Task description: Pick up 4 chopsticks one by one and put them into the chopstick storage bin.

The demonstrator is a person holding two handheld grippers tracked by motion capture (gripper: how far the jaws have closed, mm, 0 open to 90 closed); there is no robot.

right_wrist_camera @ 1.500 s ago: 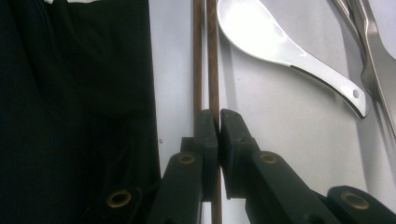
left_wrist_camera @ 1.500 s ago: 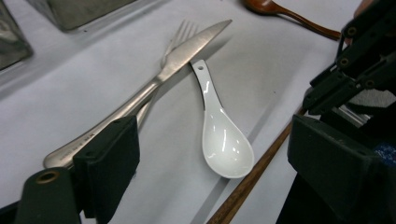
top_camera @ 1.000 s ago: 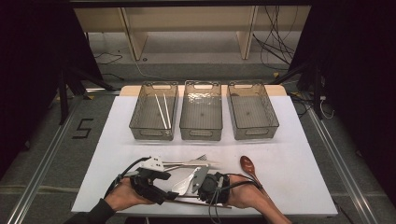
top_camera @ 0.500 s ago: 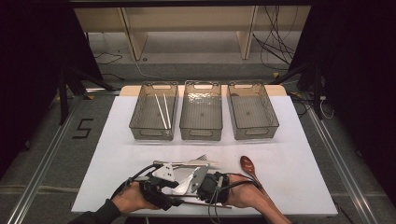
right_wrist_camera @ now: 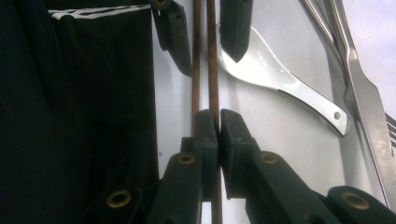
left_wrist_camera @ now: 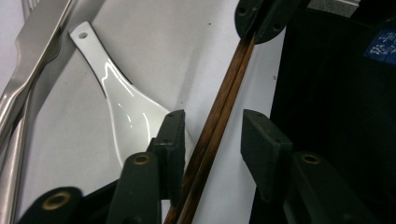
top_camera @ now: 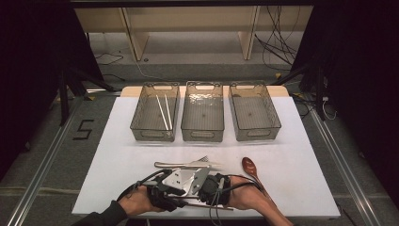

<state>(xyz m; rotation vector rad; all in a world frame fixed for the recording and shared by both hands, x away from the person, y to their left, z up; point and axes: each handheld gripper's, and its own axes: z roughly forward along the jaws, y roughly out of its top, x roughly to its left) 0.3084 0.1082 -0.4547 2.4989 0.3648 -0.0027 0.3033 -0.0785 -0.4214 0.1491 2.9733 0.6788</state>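
Near the surface's six o'clock edge lie the brown chopsticks [left_wrist_camera: 219,116], thin, stiff, light and apt to roll or split apart. The right hand-held gripper [right_wrist_camera: 218,122] pinches them, jaws nearly together. The left hand-held gripper [left_wrist_camera: 212,135] has just been closing around them, pads not yet pressing. A grip near mid-length should keep both sticks together. A white spoon [left_wrist_camera: 122,107] lies just beside them.

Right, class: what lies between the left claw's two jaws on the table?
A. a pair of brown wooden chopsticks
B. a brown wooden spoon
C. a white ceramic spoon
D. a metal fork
A: in the left gripper view the brown wooden chopsticks run between the left claw jaws, with the white ceramic spoon lying outside them.
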